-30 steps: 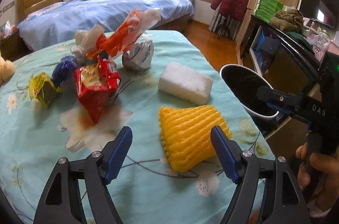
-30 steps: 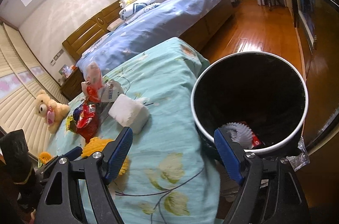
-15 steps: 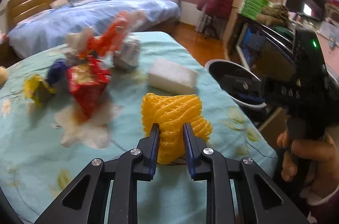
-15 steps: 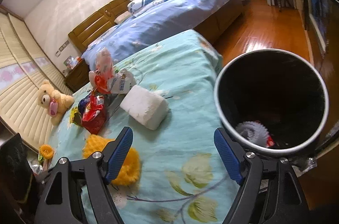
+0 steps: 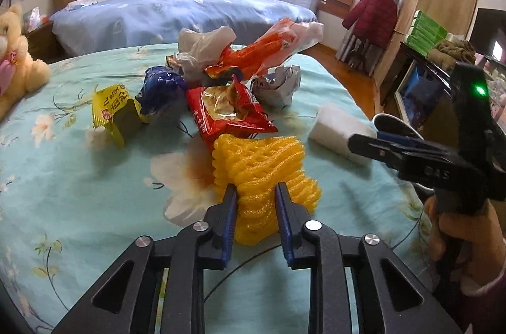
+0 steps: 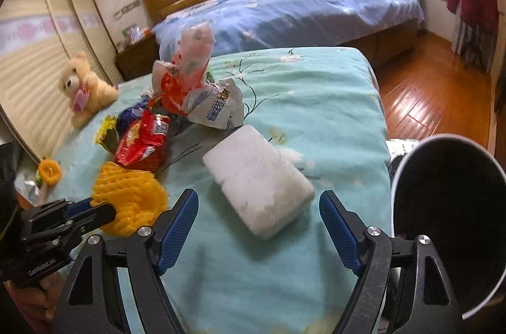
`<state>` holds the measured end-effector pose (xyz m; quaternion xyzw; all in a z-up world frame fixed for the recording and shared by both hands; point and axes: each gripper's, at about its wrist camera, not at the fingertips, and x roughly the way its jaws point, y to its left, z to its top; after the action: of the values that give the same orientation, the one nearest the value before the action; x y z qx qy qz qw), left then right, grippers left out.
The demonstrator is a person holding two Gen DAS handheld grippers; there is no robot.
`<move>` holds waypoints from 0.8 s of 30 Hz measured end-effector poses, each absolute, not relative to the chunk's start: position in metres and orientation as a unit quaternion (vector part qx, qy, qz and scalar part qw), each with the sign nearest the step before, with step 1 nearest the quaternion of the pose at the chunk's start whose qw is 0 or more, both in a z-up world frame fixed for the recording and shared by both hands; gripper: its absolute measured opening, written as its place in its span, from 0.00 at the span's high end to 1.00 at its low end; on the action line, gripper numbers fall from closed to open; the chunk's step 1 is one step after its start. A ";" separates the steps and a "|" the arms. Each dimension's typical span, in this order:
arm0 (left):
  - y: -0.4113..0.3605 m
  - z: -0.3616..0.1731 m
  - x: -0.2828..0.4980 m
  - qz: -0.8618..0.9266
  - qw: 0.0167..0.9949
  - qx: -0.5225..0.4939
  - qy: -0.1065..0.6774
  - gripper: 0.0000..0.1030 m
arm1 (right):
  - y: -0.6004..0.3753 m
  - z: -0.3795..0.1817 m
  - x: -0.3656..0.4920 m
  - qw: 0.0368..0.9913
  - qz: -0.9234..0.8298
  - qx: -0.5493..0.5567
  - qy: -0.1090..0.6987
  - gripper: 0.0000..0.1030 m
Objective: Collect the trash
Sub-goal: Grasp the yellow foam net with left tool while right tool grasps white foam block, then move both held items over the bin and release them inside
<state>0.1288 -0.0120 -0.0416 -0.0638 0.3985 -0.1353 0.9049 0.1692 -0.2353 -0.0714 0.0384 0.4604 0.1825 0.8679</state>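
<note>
On the teal flowered bedspread (image 5: 79,191) lies a yellow foam net (image 5: 259,160). My left gripper (image 5: 255,191) pinches its near end between the blue pads; the jaws are opening slightly while the net stays squeezed between them. In the right wrist view the net (image 6: 129,195) and left gripper (image 6: 95,207) sit at lower left. My right gripper (image 6: 257,196) is open and hovers astride a white foam block (image 6: 256,176) without touching it. A black bin (image 6: 449,201) stands off the bed's right edge.
Behind the net lies a heap: a red snack bag (image 5: 227,109), a yellow wrapper (image 5: 110,109), a blue wrapper (image 5: 161,87), an orange-white plastic bag (image 5: 268,49) and a crumpled white packet (image 5: 278,84). A teddy bear (image 5: 12,62) sits far left, with a blue bed (image 5: 189,15) beyond.
My left gripper went from wide open to clamped on the yellow net. The right gripper swung left from over the bin to over the white foam block.
</note>
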 end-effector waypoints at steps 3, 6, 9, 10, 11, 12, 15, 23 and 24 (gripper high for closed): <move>-0.012 -0.039 0.130 -0.135 0.904 -0.067 0.400 0.75 | -0.233 -0.078 0.174 0.863 0.185 0.033 0.470 0.23; -0.013 -0.037 0.130 -0.137 0.904 -0.069 0.399 0.79 | -0.234 -0.079 0.172 0.863 0.177 0.029 0.472 0.44; -0.017 -0.037 0.132 -0.143 0.905 -0.065 0.396 0.81 | -0.237 -0.075 0.163 0.867 0.176 0.036 0.465 0.46; -0.019 -0.035 0.131 -0.148 0.904 -0.067 0.396 0.83 | -0.239 -0.073 0.159 0.868 0.176 0.040 0.462 0.46; -0.021 -0.034 0.131 -0.153 0.903 -0.069 0.396 0.83 | -0.241 -0.071 0.156 0.870 0.175 0.046 0.459 0.46; -0.024 -0.033 0.130 -0.159 0.902 -0.069 0.396 0.84 | -0.245 -0.069 0.153 0.871 0.173 0.053 0.456 0.46; -0.035 -0.028 0.128 -0.172 0.903 -0.060 0.389 0.84 | -0.263 -0.063 0.142 0.876 0.156 0.083 0.449 0.46; -0.067 -0.027 0.131 -0.212 0.896 -0.051 0.387 0.85 | -0.313 -0.055 0.118 0.883 0.104 0.125 0.440 0.46; -0.071 -0.027 0.132 -0.215 0.896 -0.048 0.386 0.85 | -0.317 -0.054 0.115 0.884 0.098 0.125 0.439 0.46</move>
<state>0.1321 -0.0710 -0.0267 -0.0480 0.3861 -0.2152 0.8957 0.1149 -0.3169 -0.0537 0.1247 0.4388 0.0978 0.8845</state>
